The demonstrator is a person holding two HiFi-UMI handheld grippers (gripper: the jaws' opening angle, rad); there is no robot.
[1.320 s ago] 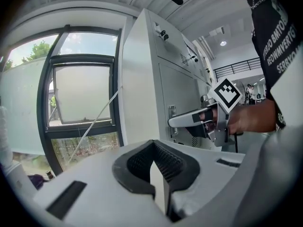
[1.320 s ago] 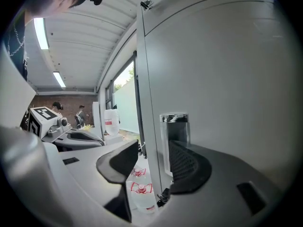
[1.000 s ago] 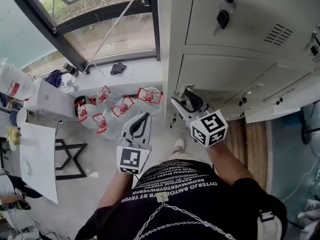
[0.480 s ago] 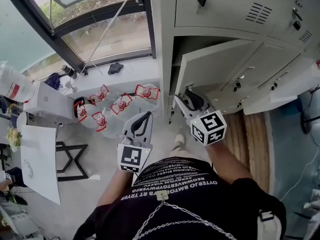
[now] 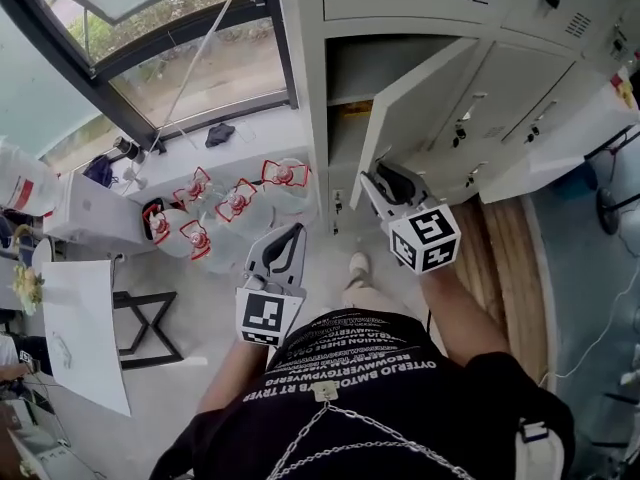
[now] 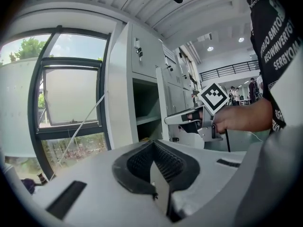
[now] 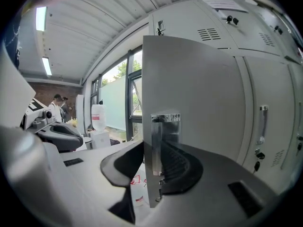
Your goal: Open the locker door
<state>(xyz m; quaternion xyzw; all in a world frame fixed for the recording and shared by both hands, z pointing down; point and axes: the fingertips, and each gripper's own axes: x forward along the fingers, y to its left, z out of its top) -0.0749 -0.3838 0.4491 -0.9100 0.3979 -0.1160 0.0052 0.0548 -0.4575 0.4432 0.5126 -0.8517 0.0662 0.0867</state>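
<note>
The grey locker door [image 5: 420, 108] stands swung out from its open compartment [image 5: 350, 78]. My right gripper [image 5: 376, 181] holds the door's free edge and is shut on it; its jaws have just been closing. In the right gripper view the door [image 7: 199, 93] fills the middle. Its edge and metal latch [image 7: 165, 119] sit between the pads of my right gripper [image 7: 152, 150]. My left gripper [image 5: 288, 233] hangs lower left, away from the lockers, shut and empty. In the left gripper view its jaws [image 6: 152, 148] point toward the locker [image 6: 144, 108] and the right gripper [image 6: 182, 119].
Several water jugs with red handles [image 5: 235, 203] sit on the floor below the window [image 5: 180, 58]. A white box [image 5: 90, 213] and a black stand [image 5: 150, 318] are at left. Neighbouring locker doors [image 5: 520, 108] stay closed. My foot [image 5: 358, 265] is near the locker base.
The locker door has swung further out from nearly closed, with the right gripper at its edge moving with it. The left gripper keeps its place in the picture.
</note>
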